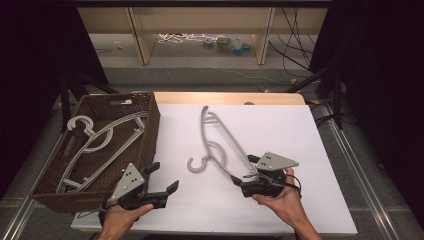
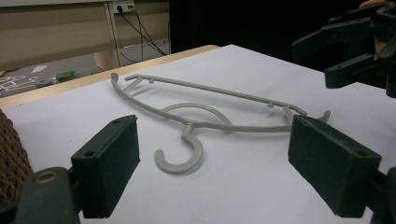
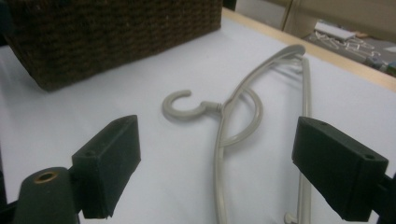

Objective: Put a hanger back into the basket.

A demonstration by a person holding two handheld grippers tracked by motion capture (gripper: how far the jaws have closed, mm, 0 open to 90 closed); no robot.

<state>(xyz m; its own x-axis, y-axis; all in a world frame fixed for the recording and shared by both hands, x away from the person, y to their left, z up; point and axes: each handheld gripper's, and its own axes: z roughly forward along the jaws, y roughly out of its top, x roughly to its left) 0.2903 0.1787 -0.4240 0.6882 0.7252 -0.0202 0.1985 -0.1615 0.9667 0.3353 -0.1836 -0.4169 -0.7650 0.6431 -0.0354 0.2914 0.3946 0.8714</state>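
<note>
A grey plastic hanger (image 1: 203, 127) lies flat on the white table (image 1: 285, 130), hook toward the basket. My right gripper (image 1: 244, 169) is open at the hanger's near end, and one arm of the hanger (image 3: 275, 59) runs between its spread jaws (image 3: 215, 137). My left gripper (image 1: 162, 176) is open near the table's front edge, beside the basket, with nothing in it. In the left gripper view the hanger's hook (image 2: 179, 168) lies ahead between the jaws of that gripper (image 2: 214, 135), and the right gripper (image 2: 314, 63) shows at the upper right.
A brown wicker basket (image 1: 150, 135) stands on the table's left side and holds several grey hangers (image 1: 100, 137). Its wall is close on the left (image 2: 11, 154) and shows ahead of the right gripper (image 3: 116, 32). Cables and shelf legs lie beyond the far edge.
</note>
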